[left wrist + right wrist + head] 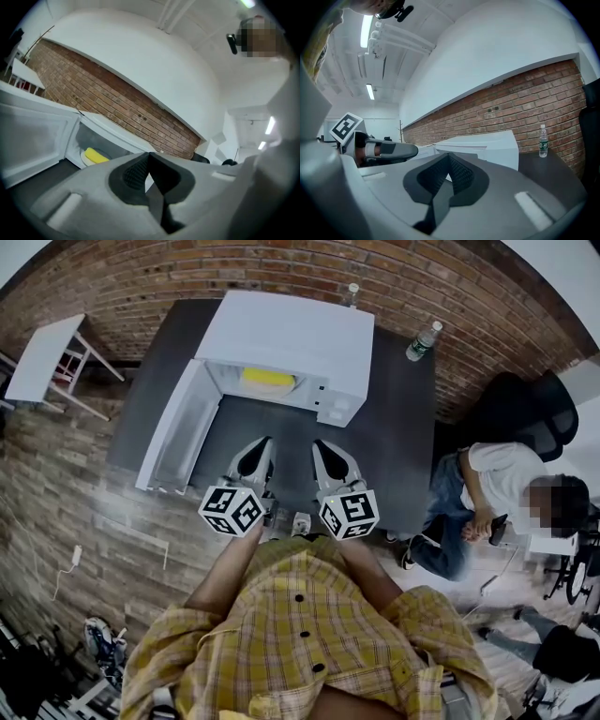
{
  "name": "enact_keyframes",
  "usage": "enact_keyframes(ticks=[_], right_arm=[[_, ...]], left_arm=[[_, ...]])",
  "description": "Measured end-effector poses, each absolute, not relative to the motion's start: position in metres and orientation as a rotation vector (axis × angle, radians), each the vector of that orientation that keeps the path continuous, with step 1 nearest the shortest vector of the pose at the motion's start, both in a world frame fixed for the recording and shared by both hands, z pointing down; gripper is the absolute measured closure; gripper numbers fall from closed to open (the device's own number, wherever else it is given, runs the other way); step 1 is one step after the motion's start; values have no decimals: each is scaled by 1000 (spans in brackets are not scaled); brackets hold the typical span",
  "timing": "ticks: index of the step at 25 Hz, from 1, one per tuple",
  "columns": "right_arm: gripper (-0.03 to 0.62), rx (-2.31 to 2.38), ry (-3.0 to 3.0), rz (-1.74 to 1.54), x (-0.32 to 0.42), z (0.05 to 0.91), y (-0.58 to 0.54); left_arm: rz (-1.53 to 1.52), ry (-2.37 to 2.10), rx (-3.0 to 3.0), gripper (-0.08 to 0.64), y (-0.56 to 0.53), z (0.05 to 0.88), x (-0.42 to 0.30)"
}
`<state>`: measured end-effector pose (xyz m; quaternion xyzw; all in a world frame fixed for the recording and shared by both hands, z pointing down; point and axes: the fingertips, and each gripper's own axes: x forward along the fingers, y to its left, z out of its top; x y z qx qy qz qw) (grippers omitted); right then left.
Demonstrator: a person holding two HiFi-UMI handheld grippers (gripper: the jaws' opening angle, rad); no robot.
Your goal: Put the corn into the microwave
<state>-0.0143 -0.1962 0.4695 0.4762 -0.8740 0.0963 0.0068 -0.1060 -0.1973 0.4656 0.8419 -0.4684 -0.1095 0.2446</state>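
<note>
The yellow corn point(268, 379) lies on a white plate inside the white microwave point(291, 338), whose door point(178, 427) hangs open to the left. The left gripper view shows the corn point(96, 155) in the cavity beyond the door. My left gripper point(257, 454) is shut and empty, hovering over the dark table point(394, 446) in front of the cavity. My right gripper point(324, 456) is beside it, also shut with nothing between its pads. The left gripper point(386, 150) shows at the left of the right gripper view.
Two water bottles point(423, 340) point(352, 294) stand at the table's back, right of and behind the microwave. A seated person point(487, 493) is on the floor at the right. A white side table point(42, 357) stands far left. A brick wall runs behind.
</note>
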Motion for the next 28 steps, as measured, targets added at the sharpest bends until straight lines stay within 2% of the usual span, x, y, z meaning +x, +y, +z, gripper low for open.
enact_keyframes(ticks=[28], right_arm=[[591, 1476, -2736, 288, -14, 471, -183]], left_arm=[[-68, -1531, 2425, 561, -168, 467, -119]])
